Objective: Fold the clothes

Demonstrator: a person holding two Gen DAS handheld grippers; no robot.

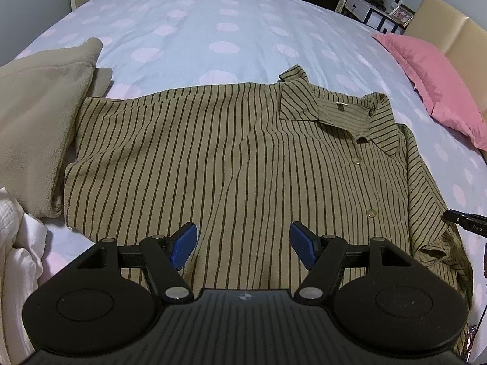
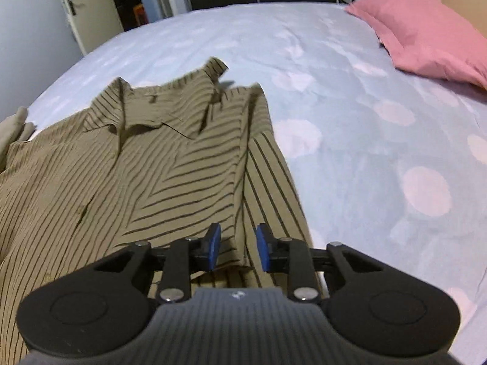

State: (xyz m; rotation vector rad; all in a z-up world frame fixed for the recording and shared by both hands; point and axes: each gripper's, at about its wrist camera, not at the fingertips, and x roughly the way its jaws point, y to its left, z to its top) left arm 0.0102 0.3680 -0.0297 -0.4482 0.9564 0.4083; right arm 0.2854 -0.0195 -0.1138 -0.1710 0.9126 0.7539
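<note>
Hovering low over the cloth, the left claw (image 1: 243, 245) has its blue-padded fingers spread wide with nothing between them, directly above the lower front of an olive-green short-sleeved shirt with thin dark vertical stripes (image 1: 213, 158) that lies spread face-up on the bed. The right claw (image 2: 236, 248) sits above the shirt's (image 2: 170, 164) folded-in sleeve edge, its blue pads (image 2: 214, 245) partly apart with a ridge of striped fabric rising in the gap; whether the pads touch that fabric cannot be told. In the left wrist view a dark tip of the right claw shows at the far right edge, just beside the shirt's sleeve. Left of the left claw lies a bunched white textured cloth (image 1: 15, 243), and ahead of that a folded beige fleece garment (image 1: 39, 121) touches the shirt's hem side. Farther ahead and to the right, the shirt's open collar (image 1: 341, 112) and two pale buttons (image 1: 356, 160) show along the placket. Beyond the shirt stretches the pale blue bedsheet with pink dots (image 1: 213, 24), a pink pillow (image 1: 432, 82) well apart on the right, and behind it a cream padded headboard (image 1: 450, 21). In the right wrist view, a white door with a dark handle (image 2: 91, 3) stands far ahead on the left.
</note>
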